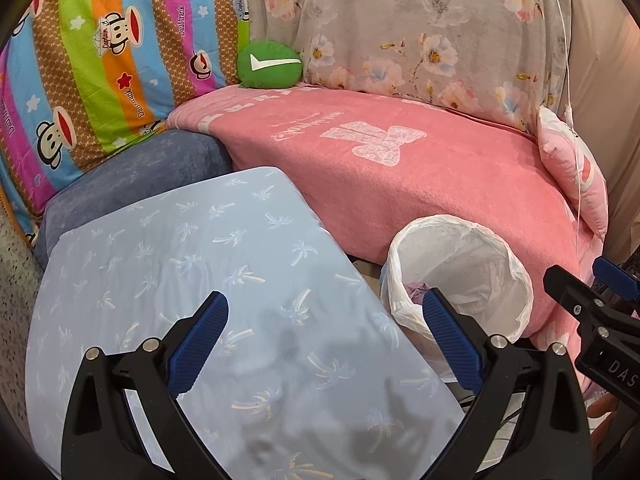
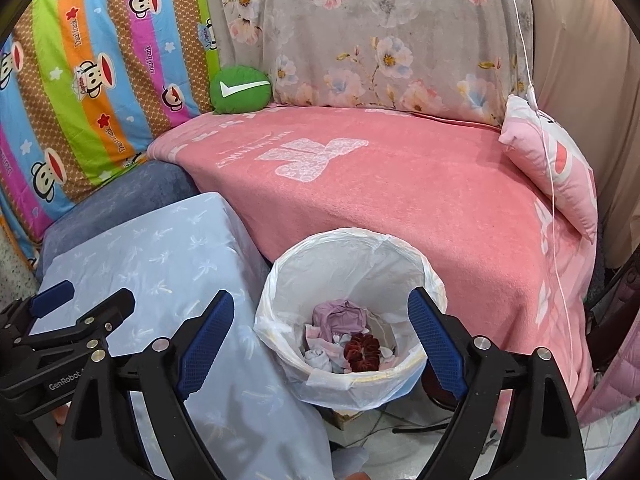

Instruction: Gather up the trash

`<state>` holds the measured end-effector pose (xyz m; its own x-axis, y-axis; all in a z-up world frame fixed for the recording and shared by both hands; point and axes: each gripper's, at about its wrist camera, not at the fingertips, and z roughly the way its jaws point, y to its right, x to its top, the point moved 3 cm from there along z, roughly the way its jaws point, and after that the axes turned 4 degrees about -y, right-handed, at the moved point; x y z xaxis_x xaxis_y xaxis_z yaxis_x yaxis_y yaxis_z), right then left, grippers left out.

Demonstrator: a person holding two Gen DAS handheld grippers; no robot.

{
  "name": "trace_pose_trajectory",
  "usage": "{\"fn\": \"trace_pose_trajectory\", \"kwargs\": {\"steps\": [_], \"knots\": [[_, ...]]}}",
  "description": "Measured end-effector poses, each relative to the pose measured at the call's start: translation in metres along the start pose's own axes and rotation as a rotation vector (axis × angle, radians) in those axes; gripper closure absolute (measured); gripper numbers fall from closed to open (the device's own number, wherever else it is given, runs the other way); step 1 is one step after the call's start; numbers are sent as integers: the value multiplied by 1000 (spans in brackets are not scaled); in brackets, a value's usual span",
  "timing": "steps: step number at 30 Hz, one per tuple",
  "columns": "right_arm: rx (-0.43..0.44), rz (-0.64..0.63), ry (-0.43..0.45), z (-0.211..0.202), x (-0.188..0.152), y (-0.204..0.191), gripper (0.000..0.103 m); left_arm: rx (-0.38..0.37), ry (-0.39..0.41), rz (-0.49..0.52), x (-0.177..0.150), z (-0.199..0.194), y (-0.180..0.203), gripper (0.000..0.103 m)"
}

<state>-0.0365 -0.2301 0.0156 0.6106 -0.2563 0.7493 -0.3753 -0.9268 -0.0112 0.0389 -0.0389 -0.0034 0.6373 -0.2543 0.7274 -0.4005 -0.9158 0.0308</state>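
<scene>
A pink blanket with a white printed motif covered the sofa seat, and a small green round cushion with a white tick sat at its back corner against a striped monkey-print sheet and a grey floral cloth. A pink pillow leaned at the right end with a thin white cord hanging across it. A light-blue palm-print cover lay over a surface beside a blue-grey cushion.

bin: contents mostly hidden by rim | purple scrap: perhaps paper
</scene>
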Motion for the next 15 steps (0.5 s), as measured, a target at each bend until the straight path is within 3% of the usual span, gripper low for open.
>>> {"fn": "trace_pose_trajectory", "kwargs": {"steps": [5,7,15], "knots": [[-14,-15,-17,0,-6,0,14,29,10,9,-2,-3,1,9],[-12,-18,-20,0,-9,0,5,27,11,7,-3,-4,2,7],[-23,-34,-24,-2,-15,1,5,33,8,13,-8,-5,5,7]]}}
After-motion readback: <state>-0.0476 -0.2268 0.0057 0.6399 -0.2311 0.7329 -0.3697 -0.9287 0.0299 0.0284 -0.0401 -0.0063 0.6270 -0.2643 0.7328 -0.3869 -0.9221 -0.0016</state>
